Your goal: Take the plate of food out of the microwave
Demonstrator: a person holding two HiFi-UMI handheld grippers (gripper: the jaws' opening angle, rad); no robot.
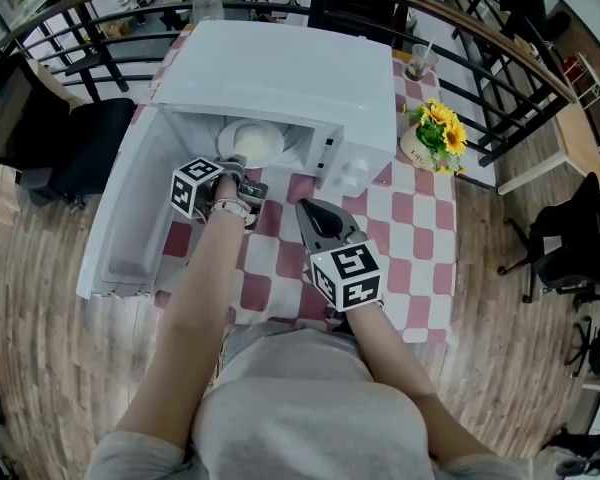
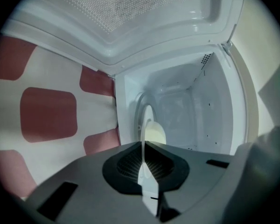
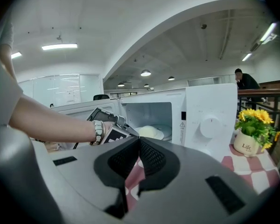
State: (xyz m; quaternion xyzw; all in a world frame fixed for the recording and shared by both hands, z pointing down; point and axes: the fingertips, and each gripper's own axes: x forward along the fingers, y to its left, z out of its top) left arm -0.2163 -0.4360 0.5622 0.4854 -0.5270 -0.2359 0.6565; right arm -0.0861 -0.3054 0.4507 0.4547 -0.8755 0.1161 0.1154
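At the left of the head view the microwave door (image 1: pixel 130 208) hangs wide open. Just right of it, the left gripper (image 1: pixel 238 163) reaches into the white microwave (image 1: pixel 280 78) at the top middle of the picture. The plate (image 1: pixel 255 140) sits inside the microwave, near the front, with a pale round lump of food (image 1: pixel 252 148) on it. In the left gripper view the left gripper (image 2: pixel 143 146) has its jaws squeezed on the thin edge of the plate (image 2: pixel 146 118), and the food (image 2: pixel 155 133) shows just behind.

In the middle of the head view the right gripper (image 1: pixel 315 213) is above the red and white checked tablecloth (image 1: pixel 420 228), in front of the microwave. In the right gripper view its jaws (image 3: pixel 139 141) are pressed together with nothing in them.

At the right, a pot of yellow flowers (image 1: pixel 440 128) stands on the tablecloth beside the microwave.
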